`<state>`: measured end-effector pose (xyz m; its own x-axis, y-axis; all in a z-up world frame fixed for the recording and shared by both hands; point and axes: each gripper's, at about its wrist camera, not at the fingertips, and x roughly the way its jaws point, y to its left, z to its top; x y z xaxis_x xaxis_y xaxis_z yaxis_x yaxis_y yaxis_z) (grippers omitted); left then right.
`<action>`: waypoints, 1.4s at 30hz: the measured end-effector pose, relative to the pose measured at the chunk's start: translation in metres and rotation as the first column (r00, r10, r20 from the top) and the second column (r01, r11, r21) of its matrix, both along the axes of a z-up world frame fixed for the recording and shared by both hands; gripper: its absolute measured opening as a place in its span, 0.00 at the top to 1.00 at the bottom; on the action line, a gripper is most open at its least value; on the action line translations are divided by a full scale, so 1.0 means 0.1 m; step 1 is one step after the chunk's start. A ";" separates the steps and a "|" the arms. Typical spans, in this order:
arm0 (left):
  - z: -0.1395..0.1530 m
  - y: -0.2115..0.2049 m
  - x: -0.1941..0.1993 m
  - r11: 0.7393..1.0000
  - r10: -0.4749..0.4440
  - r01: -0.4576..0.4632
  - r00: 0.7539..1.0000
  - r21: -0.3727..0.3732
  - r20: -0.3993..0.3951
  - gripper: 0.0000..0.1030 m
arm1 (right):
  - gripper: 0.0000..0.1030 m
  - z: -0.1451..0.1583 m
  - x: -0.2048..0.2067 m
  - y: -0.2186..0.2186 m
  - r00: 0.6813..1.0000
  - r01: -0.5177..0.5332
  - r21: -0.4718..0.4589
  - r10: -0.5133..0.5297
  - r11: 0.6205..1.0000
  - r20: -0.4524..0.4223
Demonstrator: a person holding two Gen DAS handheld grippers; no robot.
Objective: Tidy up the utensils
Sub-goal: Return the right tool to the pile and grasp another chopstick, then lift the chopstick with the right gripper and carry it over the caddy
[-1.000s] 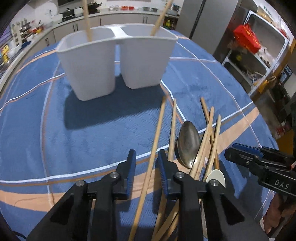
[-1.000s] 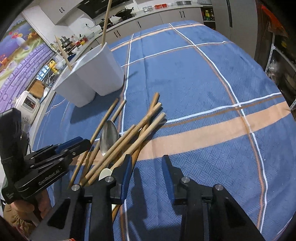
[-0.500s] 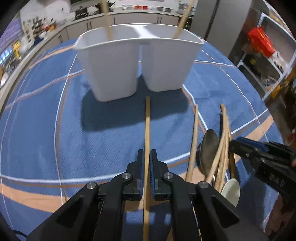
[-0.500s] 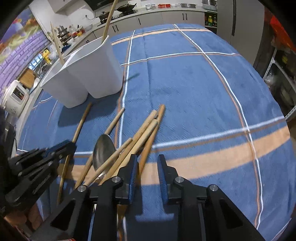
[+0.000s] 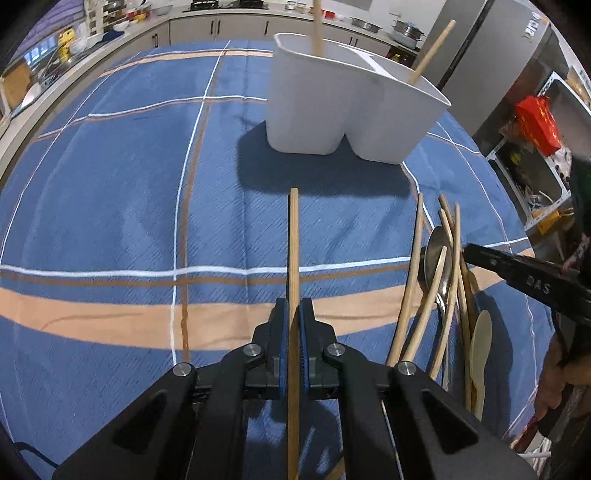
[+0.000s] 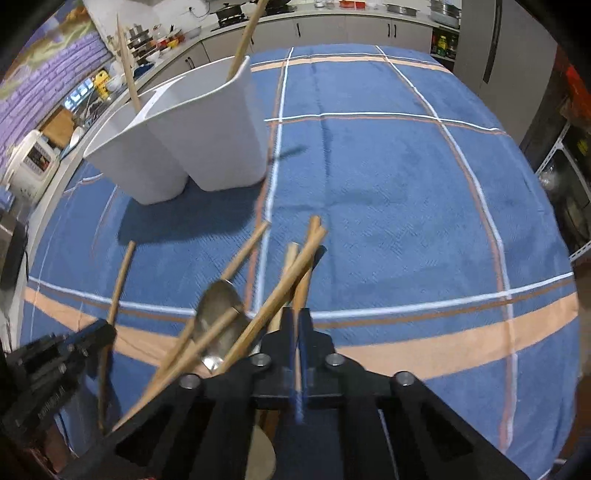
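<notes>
A white two-compartment holder (image 5: 351, 110) stands on the blue cloth, one wooden stick upright in each compartment; it also shows in the right wrist view (image 6: 192, 144). My left gripper (image 5: 293, 317) is shut on a wooden chopstick (image 5: 293, 243) that points toward the holder. To its right lies a pile of wooden chopsticks (image 5: 417, 280), a metal spoon (image 5: 436, 254) and a pale spoon (image 5: 480, 339). My right gripper (image 6: 298, 325) is shut on a wooden stick (image 6: 304, 280) from that pile (image 6: 258, 295). The metal spoon (image 6: 218, 314) lies just left of it.
The table carries a blue cloth with white and tan stripes (image 5: 110, 314). Kitchen counters run along the far edge (image 5: 184, 22). A fridge (image 5: 491, 55) and wire shelves with a red bag (image 5: 535, 122) stand to the right.
Both grippers have closed, each on a wooden stick. The left one has swung its chopstick away from the pile, to the left. The right one has moved in over the pile.
</notes>
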<state>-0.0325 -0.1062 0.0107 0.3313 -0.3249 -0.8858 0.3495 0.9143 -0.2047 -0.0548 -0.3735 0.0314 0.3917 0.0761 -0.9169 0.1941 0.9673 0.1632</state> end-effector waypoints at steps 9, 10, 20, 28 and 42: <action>0.01 0.09 -0.03 0.999 0.024 -0.024 0.999 -0.021 -0.022 0.95 | 0.96 -0.04 -0.31 -0.36 0.999 0.033 0.120 -0.033 0.992 -0.001; 0.01 0.10 -0.04 1.000 0.024 -0.024 1.000 -0.019 -0.016 0.95 | 0.91 -0.04 -0.32 -0.34 1.000 0.026 0.141 -0.027 0.990 0.008; 0.01 0.04 -0.08 1.000 0.017 -0.017 1.000 -0.003 0.009 0.95 | 0.84 -0.13 -0.08 0.15 0.997 -0.045 -0.023 0.043 0.999 -0.069; 0.00 -0.01 -0.07 0.999 0.034 -0.034 0.999 0.016 0.019 0.95 | 0.90 -0.14 0.17 0.35 0.988 -0.104 -0.145 0.085 0.984 -0.132; -0.02 0.33 -0.12 0.992 0.095 -0.103 0.990 -0.067 -0.108 0.95 | 0.92 -0.16 -0.48 -0.48 0.982 -0.128 -0.131 0.108 0.983 -0.156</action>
